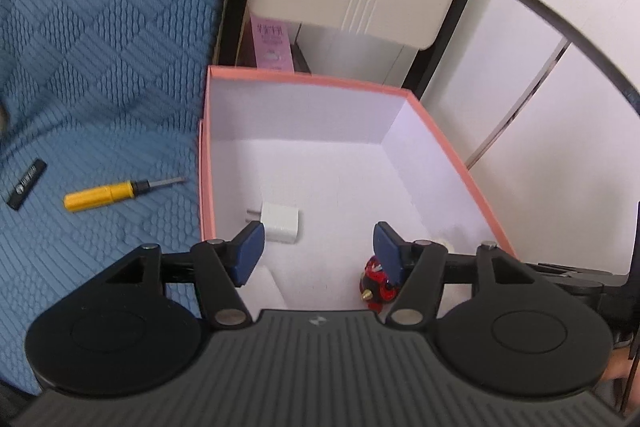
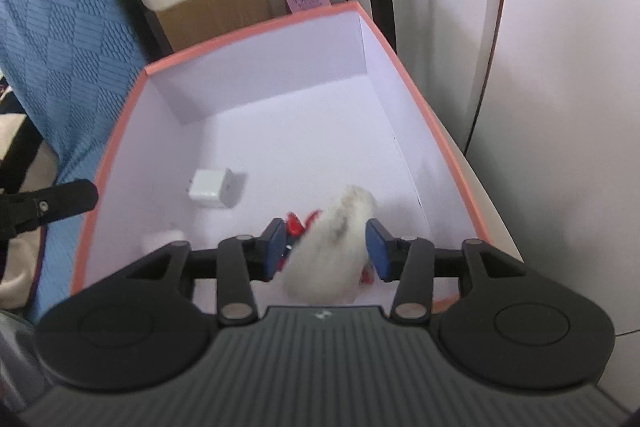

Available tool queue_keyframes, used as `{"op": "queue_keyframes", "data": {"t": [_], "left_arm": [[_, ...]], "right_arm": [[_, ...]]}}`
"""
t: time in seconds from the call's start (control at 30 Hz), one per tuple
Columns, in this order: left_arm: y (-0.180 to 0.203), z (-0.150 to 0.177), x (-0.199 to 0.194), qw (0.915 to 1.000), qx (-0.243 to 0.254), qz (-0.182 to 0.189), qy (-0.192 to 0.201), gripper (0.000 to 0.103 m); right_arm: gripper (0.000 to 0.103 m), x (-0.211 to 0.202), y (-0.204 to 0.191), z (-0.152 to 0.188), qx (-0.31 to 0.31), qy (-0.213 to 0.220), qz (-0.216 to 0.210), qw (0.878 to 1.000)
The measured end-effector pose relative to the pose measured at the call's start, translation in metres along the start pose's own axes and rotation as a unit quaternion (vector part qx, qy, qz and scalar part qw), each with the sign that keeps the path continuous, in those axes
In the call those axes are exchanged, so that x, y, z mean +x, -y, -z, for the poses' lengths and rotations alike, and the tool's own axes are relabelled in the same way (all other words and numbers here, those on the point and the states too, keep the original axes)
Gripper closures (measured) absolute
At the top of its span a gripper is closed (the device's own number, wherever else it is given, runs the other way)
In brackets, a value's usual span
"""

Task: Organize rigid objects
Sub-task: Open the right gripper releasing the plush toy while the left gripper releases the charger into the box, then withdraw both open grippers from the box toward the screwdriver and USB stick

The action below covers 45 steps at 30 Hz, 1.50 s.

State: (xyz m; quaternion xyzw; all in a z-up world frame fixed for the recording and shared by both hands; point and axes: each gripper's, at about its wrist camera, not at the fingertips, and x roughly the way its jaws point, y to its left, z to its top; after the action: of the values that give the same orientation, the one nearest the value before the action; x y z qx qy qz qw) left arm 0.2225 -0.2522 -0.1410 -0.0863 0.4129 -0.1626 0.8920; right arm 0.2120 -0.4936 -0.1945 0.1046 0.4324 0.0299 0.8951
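We cannot make out the white furry object (image 2: 332, 247) between the right gripper's (image 2: 326, 247) blue pads (image 2: 378, 249): it is blurred, and whether the pads touch it we cannot tell, though they stand apart with it in the gap. A red and black toy (image 1: 376, 281) lies partly hidden behind it, and in the left wrist view behind the left gripper's (image 1: 320, 253) right pad. A small pale block (image 2: 162, 241) at the box's near left corner is cut off by the gripper frames.

Both grippers tilt downward over the near edge of the box. The left gripper's jaws are apart with nothing between them.

The salmon-edged cardboard box with a white inside (image 1: 304, 115) holds a white plug charger (image 1: 280, 223) on its left side, the toy and the furry object near its near wall, and the pale block.

Left of the box, on the blue quilted cover (image 1: 100, 47), lie a yellow-handled screwdriver (image 1: 116, 193) and, further left, a flat black bar (image 1: 27, 183). Beyond the far wall stands a pink carton (image 1: 272, 45).
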Motion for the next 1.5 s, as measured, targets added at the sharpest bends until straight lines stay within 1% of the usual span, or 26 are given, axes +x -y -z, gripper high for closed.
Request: {"op": "queue_keyframes", "data": {"t": [0.17,0.43,0.57,0.7,0.83,0.93,1.1,1.2,1.27,1.37,1.5], "left_arm": [[-0.003,-0.01,-0.028,0.9993,0.009,0.006,0.035,0.037],[-0.014,-0.023,-0.081,0.9956,0.021,0.007,0.091,0.037],[-0.024,-0.025,-0.105,0.9931,0.024,0.006,0.114,0.037],[-0.039,-0.022,-0.123,0.9905,0.017,0.002,0.136,0.034],[-0.058,-0.013,-0.136,0.9893,0.007,0.004,0.146,0.034],[-0.069,-0.006,-0.146,0.9877,0.008,-0.004,0.156,0.034],[-0.087,0.008,-0.153,0.9873,0.013,-0.014,0.158,0.034],[-0.101,0.018,-0.156,0.9868,0.007,-0.014,0.161,0.034],[-0.11,0.025,-0.158,0.986,0.001,-0.015,0.166,0.033],[-0.119,0.036,-0.161,0.9851,0.004,-0.017,0.171,0.031],[-0.132,0.046,-0.164,0.9854,0.006,-0.034,0.167,0.031]], "right_arm": [[0.05,-0.021,-0.015,-0.008,-0.004,0.027,-0.013,1.0],[0.05,-0.06,-0.045,-0.018,-0.012,0.074,-0.031,0.997],[0.05,-0.076,-0.062,-0.017,-0.028,0.098,-0.036,0.994],[0.05,-0.083,-0.08,-0.012,-0.04,0.116,-0.04,0.992],[0.05,-0.086,-0.099,-0.005,-0.055,0.126,-0.047,0.989],[0.05,-0.089,-0.114,0.004,-0.071,0.137,-0.05,0.987],[0.05,-0.091,-0.132,0.023,-0.074,0.149,-0.057,0.984],[0.05,-0.086,-0.144,0.034,-0.079,0.144,-0.055,0.985],[0.05,-0.082,-0.153,0.043,-0.092,0.142,-0.047,0.984],[0.05,-0.078,-0.163,0.057,-0.097,0.141,-0.053,0.984],[0.05,-0.071,-0.177,0.072,-0.093,0.138,-0.058,0.984]]}}
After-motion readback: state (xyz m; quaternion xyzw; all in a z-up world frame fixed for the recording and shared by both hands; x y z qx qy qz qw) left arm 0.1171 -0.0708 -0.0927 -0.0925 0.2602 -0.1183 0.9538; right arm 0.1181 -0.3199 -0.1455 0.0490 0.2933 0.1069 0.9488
